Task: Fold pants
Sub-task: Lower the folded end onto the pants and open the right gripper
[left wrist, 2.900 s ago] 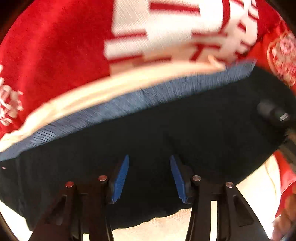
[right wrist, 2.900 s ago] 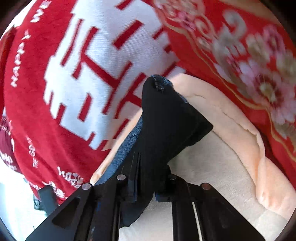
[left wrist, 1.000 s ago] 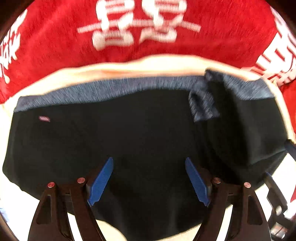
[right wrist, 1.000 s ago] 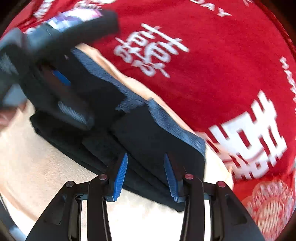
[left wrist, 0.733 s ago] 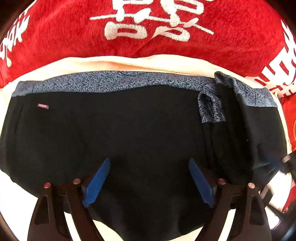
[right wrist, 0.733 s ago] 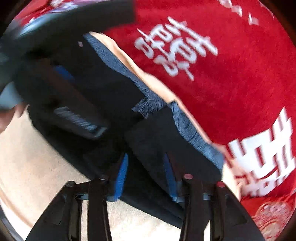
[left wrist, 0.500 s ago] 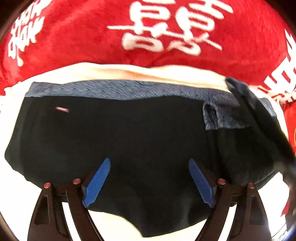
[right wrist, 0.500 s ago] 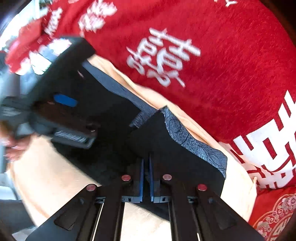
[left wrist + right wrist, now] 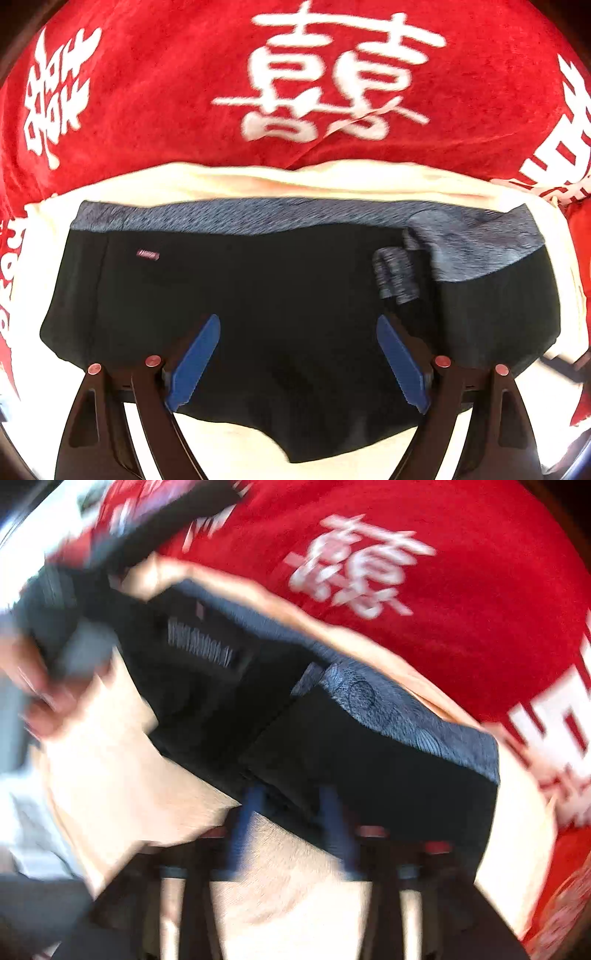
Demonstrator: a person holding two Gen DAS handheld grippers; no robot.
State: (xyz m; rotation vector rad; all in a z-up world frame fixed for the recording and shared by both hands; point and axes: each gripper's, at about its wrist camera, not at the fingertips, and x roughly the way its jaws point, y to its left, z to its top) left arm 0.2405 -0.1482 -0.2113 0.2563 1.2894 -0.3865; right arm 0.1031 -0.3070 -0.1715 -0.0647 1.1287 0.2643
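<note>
Opening over the pants (image 9: 369,760), the right gripper (image 9: 291,819) held nothing; the flap just ahead risked springing open.

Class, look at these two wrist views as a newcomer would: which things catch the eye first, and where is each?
The red blanket with big white characters fills the upper part of both views. Below it, black pants with a grey patterned waistband lie on a cream cloth, one end folded over at the right. The left claw is open above them, empty; the right claw is opening at their near edge.
</note>
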